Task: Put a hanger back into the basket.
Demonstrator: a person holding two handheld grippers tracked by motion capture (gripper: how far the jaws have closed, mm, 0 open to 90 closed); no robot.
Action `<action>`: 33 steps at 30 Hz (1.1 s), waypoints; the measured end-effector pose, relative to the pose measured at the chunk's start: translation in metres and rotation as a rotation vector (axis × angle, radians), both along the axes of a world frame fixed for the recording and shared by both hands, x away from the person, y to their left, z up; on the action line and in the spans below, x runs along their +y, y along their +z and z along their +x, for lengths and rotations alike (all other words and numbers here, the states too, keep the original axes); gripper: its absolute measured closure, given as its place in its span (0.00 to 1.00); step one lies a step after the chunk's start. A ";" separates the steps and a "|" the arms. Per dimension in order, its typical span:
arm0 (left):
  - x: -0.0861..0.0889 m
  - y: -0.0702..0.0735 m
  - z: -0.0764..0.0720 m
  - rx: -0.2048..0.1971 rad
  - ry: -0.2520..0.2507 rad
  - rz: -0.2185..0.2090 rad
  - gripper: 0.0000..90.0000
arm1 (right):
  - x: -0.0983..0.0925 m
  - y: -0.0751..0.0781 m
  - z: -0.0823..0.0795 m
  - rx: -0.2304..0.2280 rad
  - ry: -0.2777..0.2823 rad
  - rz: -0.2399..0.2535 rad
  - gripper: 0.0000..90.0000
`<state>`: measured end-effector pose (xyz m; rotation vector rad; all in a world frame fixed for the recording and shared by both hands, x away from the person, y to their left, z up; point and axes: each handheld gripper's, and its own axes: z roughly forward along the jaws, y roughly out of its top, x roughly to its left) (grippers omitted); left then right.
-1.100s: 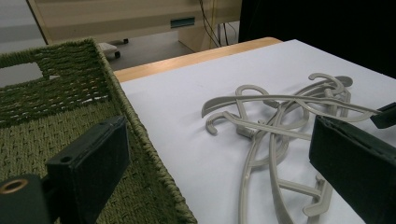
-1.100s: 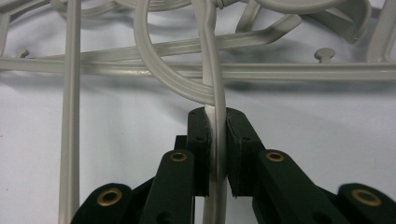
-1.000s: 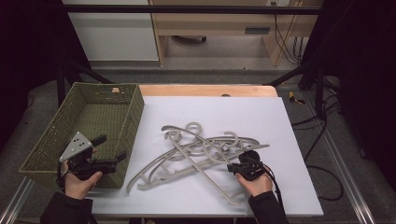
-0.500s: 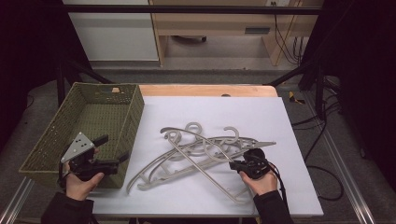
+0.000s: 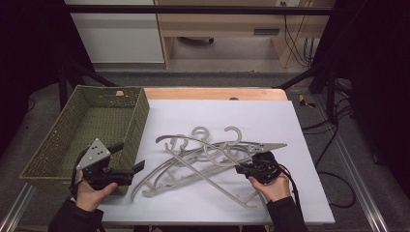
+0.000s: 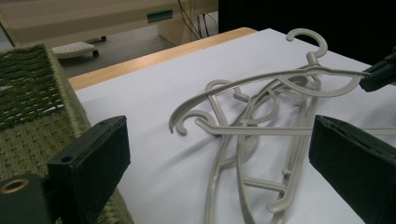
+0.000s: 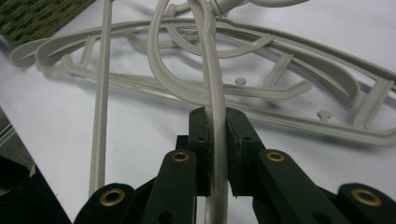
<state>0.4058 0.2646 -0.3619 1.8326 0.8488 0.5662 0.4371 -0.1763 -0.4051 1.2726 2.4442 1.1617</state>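
White sheet (image 5: 270,121) covers the table, dim room behind. Grey hanger (image 7: 212,84) sits on top of the hanger pile (image 5: 203,164), its arm raised off the pile at the right end, probably just that end. Right gripper (image 7: 215,140) has both pads pinched tight on that arm. Rest of the pile lies flat on the sheet. Left gripper (image 5: 126,162) is left of the pile, jaws spread wide, nothing between them. Green woven basket (image 5: 63,140) sits left of the pile, beside the left gripper.
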 end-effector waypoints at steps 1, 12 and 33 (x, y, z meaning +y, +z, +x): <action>-0.002 0.000 -0.001 0.003 -0.006 0.005 0.05 | 0.001 0.002 -0.001 0.001 0.010 0.001 0.91; -0.025 0.006 -0.004 0.034 -0.093 0.073 0.06 | 0.009 0.019 -0.007 -0.029 0.160 0.035 0.91; -0.074 -0.010 0.025 0.125 -0.270 0.352 0.16 | 0.023 0.022 -0.019 -0.017 0.335 0.019 0.91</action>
